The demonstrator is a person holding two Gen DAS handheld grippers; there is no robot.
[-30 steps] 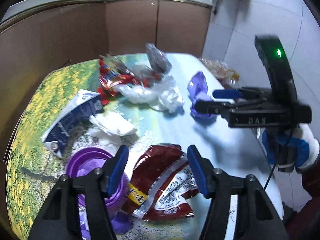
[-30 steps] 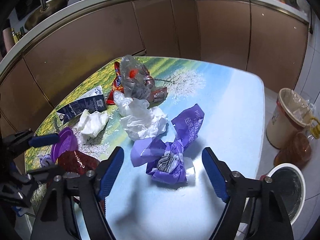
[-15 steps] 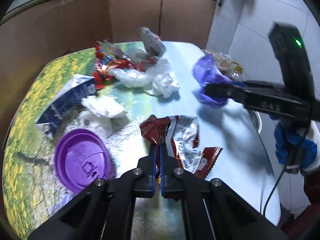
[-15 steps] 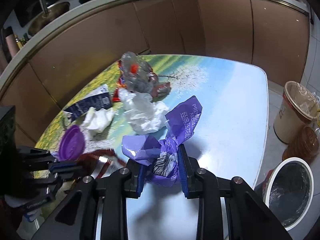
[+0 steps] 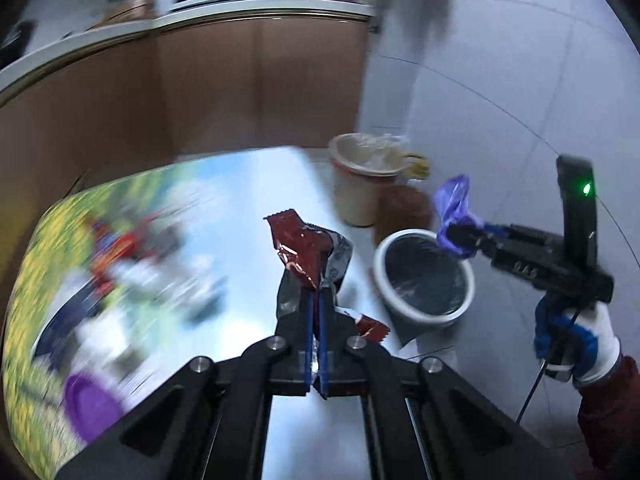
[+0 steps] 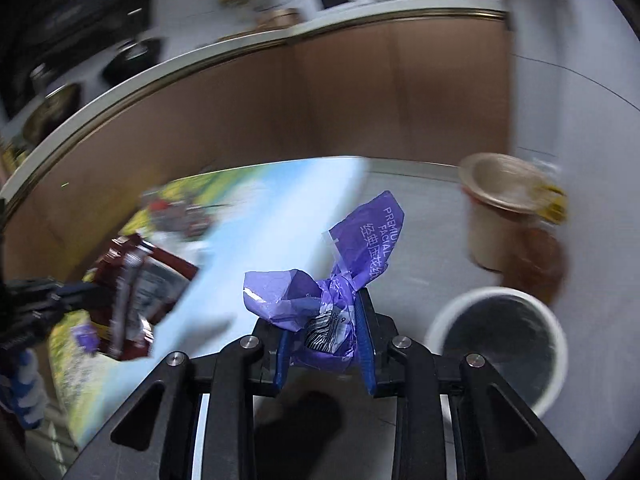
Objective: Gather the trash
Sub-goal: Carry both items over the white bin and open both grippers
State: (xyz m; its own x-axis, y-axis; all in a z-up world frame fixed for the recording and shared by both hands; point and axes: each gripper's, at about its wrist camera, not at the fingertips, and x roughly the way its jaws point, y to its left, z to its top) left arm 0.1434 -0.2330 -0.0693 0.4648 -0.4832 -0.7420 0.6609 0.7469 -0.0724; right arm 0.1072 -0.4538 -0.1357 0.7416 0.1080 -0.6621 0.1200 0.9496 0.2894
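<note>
My left gripper [image 5: 316, 300] is shut on a dark red snack wrapper [image 5: 306, 250] and holds it in the air above the table's right side. My right gripper [image 6: 325, 312] is shut on a crumpled purple tissue wrapper [image 6: 320, 292], lifted off the table. In the left wrist view the right gripper [image 5: 466, 236] holds the purple wrapper [image 5: 454, 204] over the rim of a white-rimmed trash bin [image 5: 424, 276] on the floor. The bin also shows in the right wrist view [image 6: 500, 344]. The red wrapper shows there at the left [image 6: 136, 292].
A beige lined bucket [image 5: 364, 180] stands on the floor behind the bin, with a brown bag [image 5: 402, 210] beside it. Blurred trash [image 5: 132, 256] and a purple lid [image 5: 90, 406] lie on the picture-print table [image 5: 240, 184]. Brown cabinets stand behind.
Both grippers, shut on their wrappers, have lifted them off the table and swung right toward the trash bin on the floor. The views are blurred by motion.
</note>
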